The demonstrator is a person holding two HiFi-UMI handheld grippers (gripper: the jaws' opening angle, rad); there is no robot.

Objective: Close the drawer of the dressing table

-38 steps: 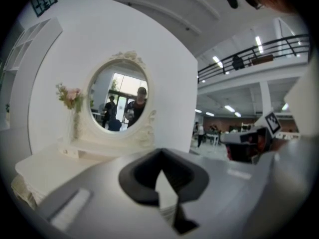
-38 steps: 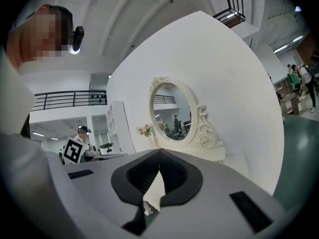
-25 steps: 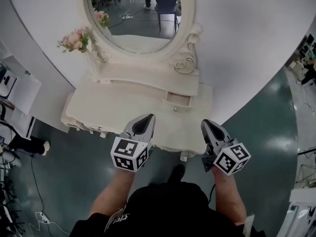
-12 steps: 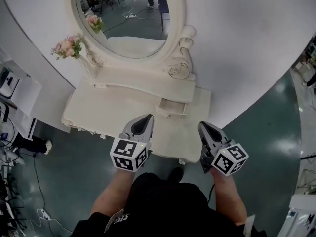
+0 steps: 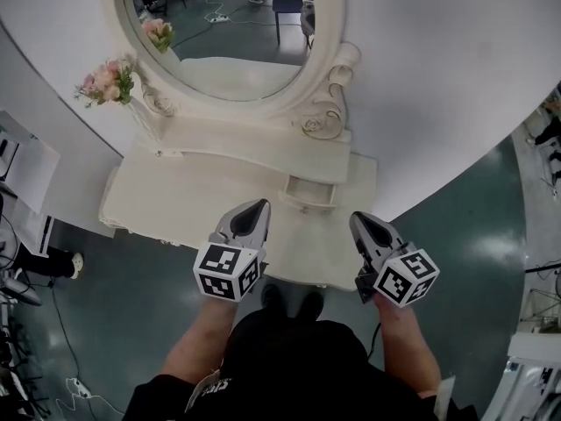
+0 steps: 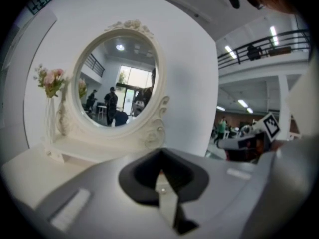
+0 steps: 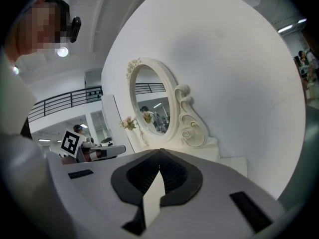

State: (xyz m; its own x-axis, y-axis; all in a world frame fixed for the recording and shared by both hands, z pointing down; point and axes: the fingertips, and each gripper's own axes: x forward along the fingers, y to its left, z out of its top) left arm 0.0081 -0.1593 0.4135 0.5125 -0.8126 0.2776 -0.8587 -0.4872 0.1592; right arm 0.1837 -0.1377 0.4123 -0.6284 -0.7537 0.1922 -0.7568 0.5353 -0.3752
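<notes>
Head view shows the cream dressing table (image 5: 202,202) against a white wall, with its oval mirror (image 5: 223,33) as the fixed mark for everything else. Both grippers hover on the near side of the mirror, over the table's front edge. The left gripper (image 5: 256,210) is below the mirror's middle and the right gripper (image 5: 361,224) is below and beyond the mirror's right side. Each gripper view shows its tongs pressed together with nothing between them.

The drawer (image 5: 308,189) sits below the carved scroll at the mirror's lower right, pulled partway out of the raised shelf that carries the mirror. It lies between the two grippers and nearer the mirror than either.

It is a small box, probably painted wood, and so likely light and stiff. It should slide with little force but could jam if pushed off-centre. No grip seems needed. A closed jaw tip pressed flat on the middle of the drawer front (image 5: 307,204), pushing straight toward the mirror, looks the safest contact. The right gripper appears better placed for it.

The drawer is cream like the table, with a shallow rectangular shape and a pale, seemingly empty interior. Its front edge is moulded, and any knob is too small to make out.
</notes>
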